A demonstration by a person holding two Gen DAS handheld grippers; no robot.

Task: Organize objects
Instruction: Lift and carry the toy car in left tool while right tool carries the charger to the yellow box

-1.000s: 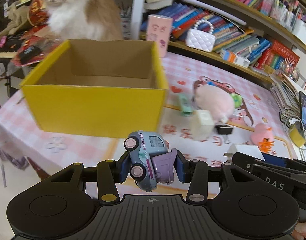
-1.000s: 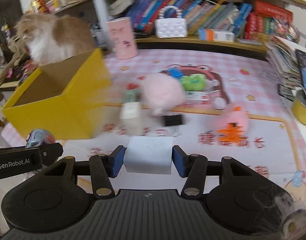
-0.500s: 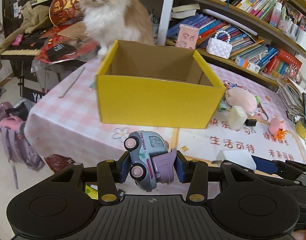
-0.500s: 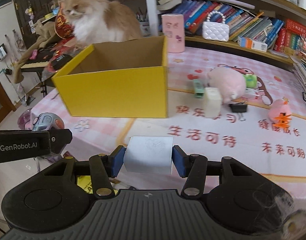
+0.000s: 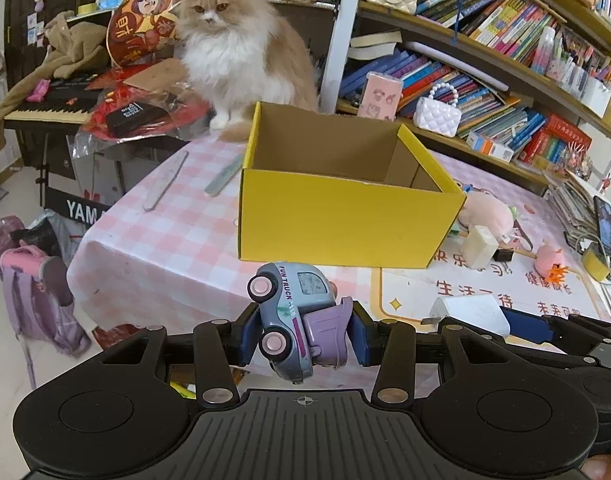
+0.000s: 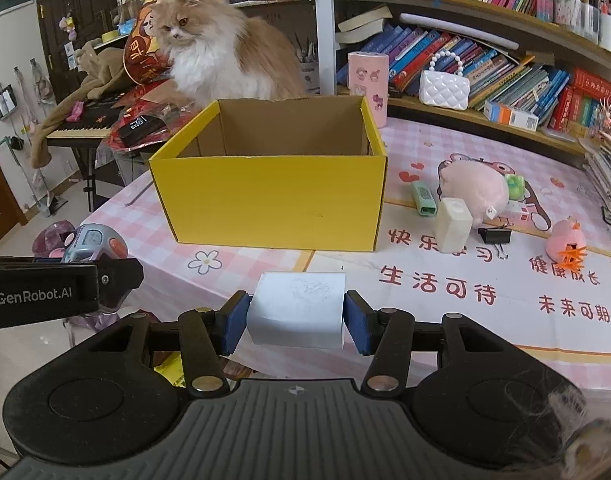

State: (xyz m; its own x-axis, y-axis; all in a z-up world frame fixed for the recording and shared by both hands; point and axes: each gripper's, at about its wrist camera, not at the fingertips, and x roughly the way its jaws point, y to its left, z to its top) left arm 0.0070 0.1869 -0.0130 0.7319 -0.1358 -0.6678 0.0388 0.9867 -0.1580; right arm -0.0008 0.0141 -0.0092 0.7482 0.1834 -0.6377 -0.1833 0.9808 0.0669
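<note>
A: What's hard to see?
B: The yellow box point(image 6: 273, 200) hides its own floor and the cat's point(image 6: 221, 56) lower body behind it.
A: Any writing?
B: "FUN TRUCK" on the toy truck point(image 5: 293, 320), clamped on its side in the left gripper point(image 5: 301, 334); "GenRobot.AI" on that gripper's side.
A: The right gripper point(image 6: 296, 320)?
B: Closed on a white block point(image 6: 297, 308), near the table's point(image 6: 425, 300) front edge, nearer than the box.

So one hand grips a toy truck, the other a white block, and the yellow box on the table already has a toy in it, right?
Not quite. The yellow box shows only bare cardboard inside in the right wrist view, with no toy visible. The rest holds: the left gripper grips the toy truck and the right gripper the white block.
</note>
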